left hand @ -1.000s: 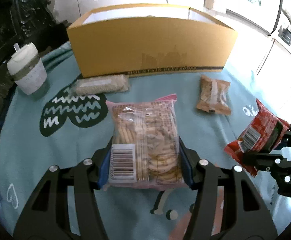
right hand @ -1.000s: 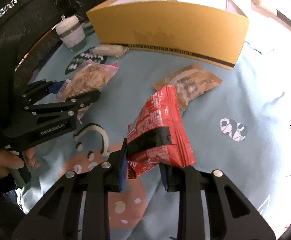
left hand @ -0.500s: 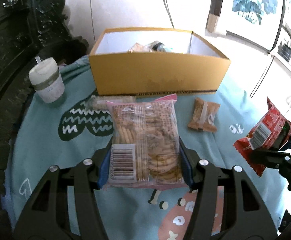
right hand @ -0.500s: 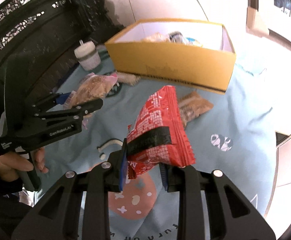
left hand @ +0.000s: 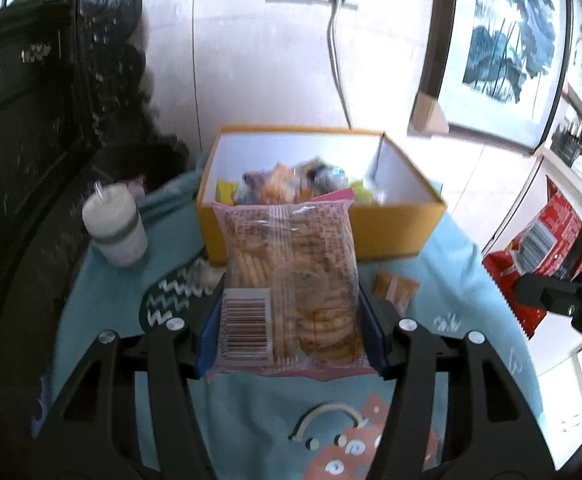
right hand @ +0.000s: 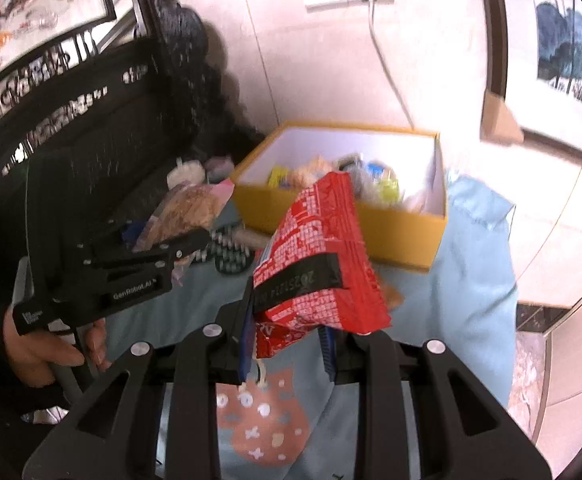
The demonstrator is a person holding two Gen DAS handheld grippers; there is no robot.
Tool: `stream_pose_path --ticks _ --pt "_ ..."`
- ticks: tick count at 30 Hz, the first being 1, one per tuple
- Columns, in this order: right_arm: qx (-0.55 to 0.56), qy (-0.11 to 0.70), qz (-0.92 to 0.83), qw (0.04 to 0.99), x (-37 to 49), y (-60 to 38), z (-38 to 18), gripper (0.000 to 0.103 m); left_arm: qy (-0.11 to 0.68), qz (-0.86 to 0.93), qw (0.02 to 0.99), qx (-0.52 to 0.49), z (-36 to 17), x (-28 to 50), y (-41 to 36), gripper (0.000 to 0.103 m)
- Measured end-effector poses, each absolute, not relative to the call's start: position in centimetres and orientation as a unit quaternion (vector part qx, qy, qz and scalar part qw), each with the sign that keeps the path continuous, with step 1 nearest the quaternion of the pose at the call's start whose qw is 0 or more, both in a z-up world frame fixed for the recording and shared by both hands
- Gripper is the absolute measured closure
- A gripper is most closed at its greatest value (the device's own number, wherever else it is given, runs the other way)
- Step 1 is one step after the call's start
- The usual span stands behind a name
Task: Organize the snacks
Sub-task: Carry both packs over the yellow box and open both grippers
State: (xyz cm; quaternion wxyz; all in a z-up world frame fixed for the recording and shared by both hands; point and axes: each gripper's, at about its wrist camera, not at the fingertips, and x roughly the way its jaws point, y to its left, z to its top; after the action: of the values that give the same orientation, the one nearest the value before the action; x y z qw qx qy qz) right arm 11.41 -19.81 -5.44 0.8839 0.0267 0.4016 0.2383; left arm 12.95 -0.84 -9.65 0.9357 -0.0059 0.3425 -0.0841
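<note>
A clear biscuit packet (left hand: pixel 291 280) is clamped in the left gripper (left hand: pixel 291 332), hiding part of the yellow box (left hand: pixel 391 232). A red snack bag (right hand: pixel 319 256) is pinched in the narrowly closed right gripper (right hand: pixel 287 340). The box's blurred contents cannot be identified.

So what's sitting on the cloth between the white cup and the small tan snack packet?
In the left wrist view, a pale snack bar near the cup; the held biscuit bag hides most of the stretch toward the packet.

Your left gripper (left hand: pixel 291 332) is clamped, blue pads pressing both long sides of the biscuit pack (left hand: pixel 291 280), fingers angled downward. Your right gripper (right hand: pixel 287 336) is clamped on the lower edge of the red snack bag (right hand: pixel 319 264), also angled downward. Your left hand (right hand: pixel 51 348) wraps the left gripper's handle, fingers curled around it.
</note>
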Motion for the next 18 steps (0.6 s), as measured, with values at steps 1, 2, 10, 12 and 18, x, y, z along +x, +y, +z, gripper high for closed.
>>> stream_pose_path --ticks 1,2,10,12,18 --pt "0.028 0.396 0.238 0.886 11.6 -20.0 -4.8 0.075 0.338 -0.084 0.937 -0.007 -9.0 13.2 -0.8 0.044" --pt "0.028 0.389 0.238 0.89 12.0 -20.2 -4.0 0.075 0.333 -0.084 0.939 -0.007 -8.4 13.4 -0.9 0.044" --pt "0.019 0.342 0.233 0.91 15.3 -21.0 1.8 0.075 0.29 -0.091 0.953 -0.007 -2.6 16.5 -1.6 0.044" --pt "0.016 0.335 0.232 0.913 16.1 -20.9 2.9 0.075 0.28 -0.094 0.955 -0.004 -1.3 17.3 -2.0 0.044" --pt "0.007 0.317 0.232 0.92 18.5 -20.5 5.2 0.075 0.267 -0.099 0.959 -0.007 1.3 19.9 -2.5 0.044"
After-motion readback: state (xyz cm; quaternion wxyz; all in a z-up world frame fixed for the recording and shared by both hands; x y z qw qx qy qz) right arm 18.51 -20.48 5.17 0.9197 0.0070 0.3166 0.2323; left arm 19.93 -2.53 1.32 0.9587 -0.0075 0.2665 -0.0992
